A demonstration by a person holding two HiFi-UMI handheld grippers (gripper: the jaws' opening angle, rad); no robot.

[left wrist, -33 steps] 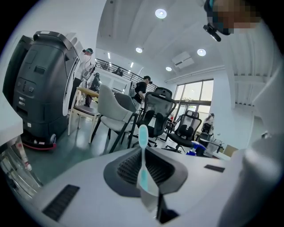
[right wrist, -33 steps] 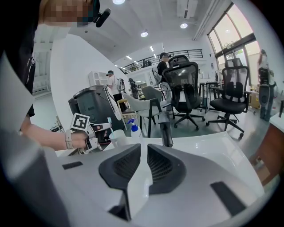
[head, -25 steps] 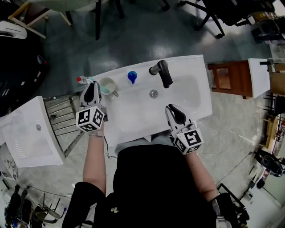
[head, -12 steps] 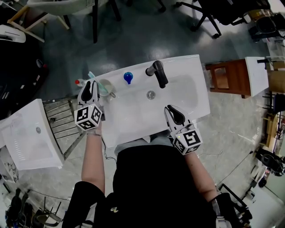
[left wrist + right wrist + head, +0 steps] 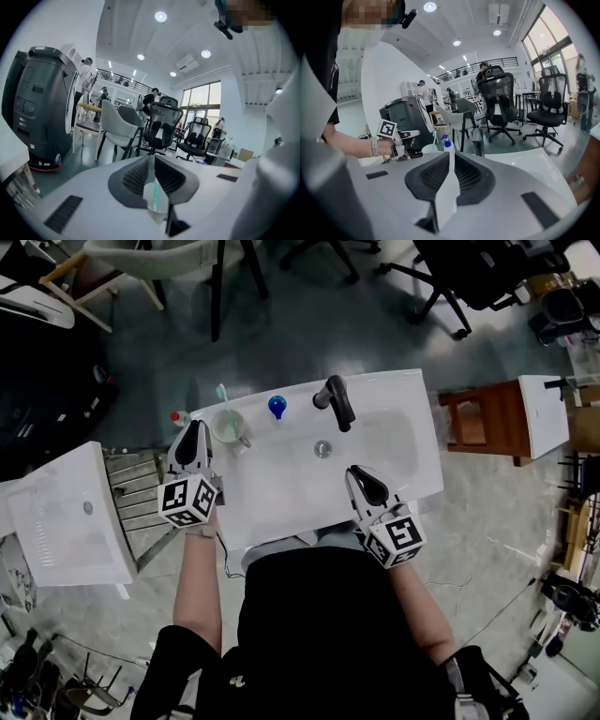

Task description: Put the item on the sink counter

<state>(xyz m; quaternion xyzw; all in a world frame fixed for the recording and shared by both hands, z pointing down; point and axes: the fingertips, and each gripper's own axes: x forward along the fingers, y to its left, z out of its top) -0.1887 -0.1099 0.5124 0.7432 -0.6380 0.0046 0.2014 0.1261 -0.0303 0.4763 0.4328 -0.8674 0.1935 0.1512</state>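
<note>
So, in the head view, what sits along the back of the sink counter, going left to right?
small red-capped item → cup with a toothbrush in it → blue-topped bottle → black faucet

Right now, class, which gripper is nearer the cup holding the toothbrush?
Left. The left gripper, its empty jaws just closed further, is close beside the cup; the right gripper hangs over the front of the sink, far right of it.

Cup (image 5: 228, 426) on sink counter (image 5: 281, 486) at far left, toothbrush (image 5: 222, 393) in it, bottle (image 5: 277, 407) between cup and faucet (image 5: 339, 401)
</note>
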